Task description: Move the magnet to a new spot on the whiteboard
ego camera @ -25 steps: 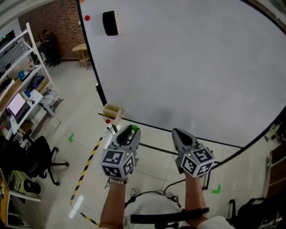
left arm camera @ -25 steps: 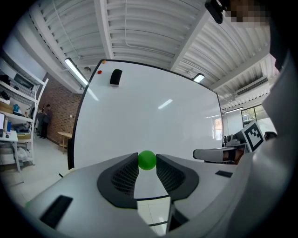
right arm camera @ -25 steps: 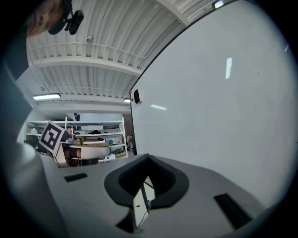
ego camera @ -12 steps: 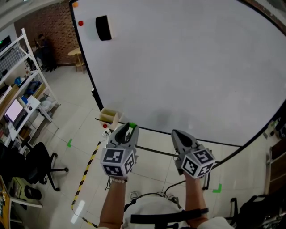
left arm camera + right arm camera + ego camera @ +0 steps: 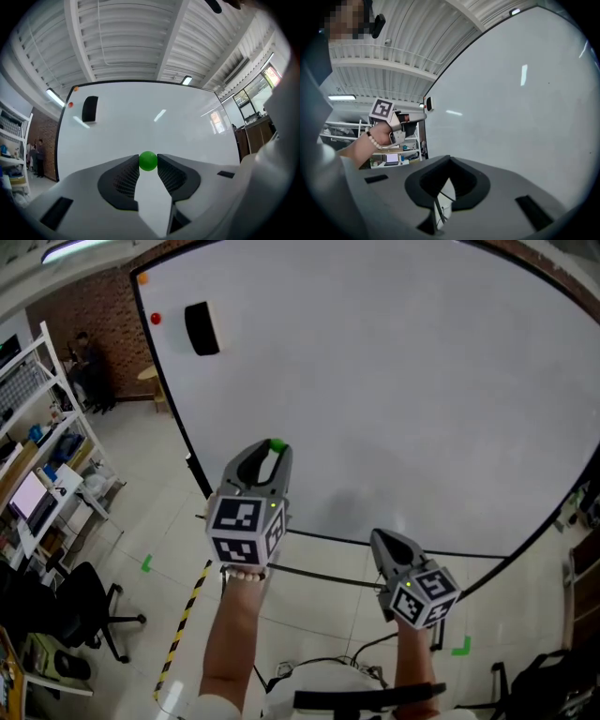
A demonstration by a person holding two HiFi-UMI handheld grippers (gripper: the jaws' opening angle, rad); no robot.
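At far left a shelving rack (image 5: 37, 456) runs out of frame, and a distant seated person (image 5: 89, 362) is too small to make out. A red magnet (image 5: 156, 319) and a black eraser (image 5: 202, 328) sit in the upper left corner of the whiteboard (image 5: 403, 381). The left gripper (image 5: 274, 450), raised before the board's lower left, pinches the green magnet (image 5: 148, 161) between its jaw tips, though no view shows whether it touches the surface. Lower right, the right gripper (image 5: 380, 540) hangs with jaws pressed together on nothing.

Brick wall (image 5: 101, 307) meets tiled floor (image 5: 141, 507) beside shelving (image 5: 37, 442).
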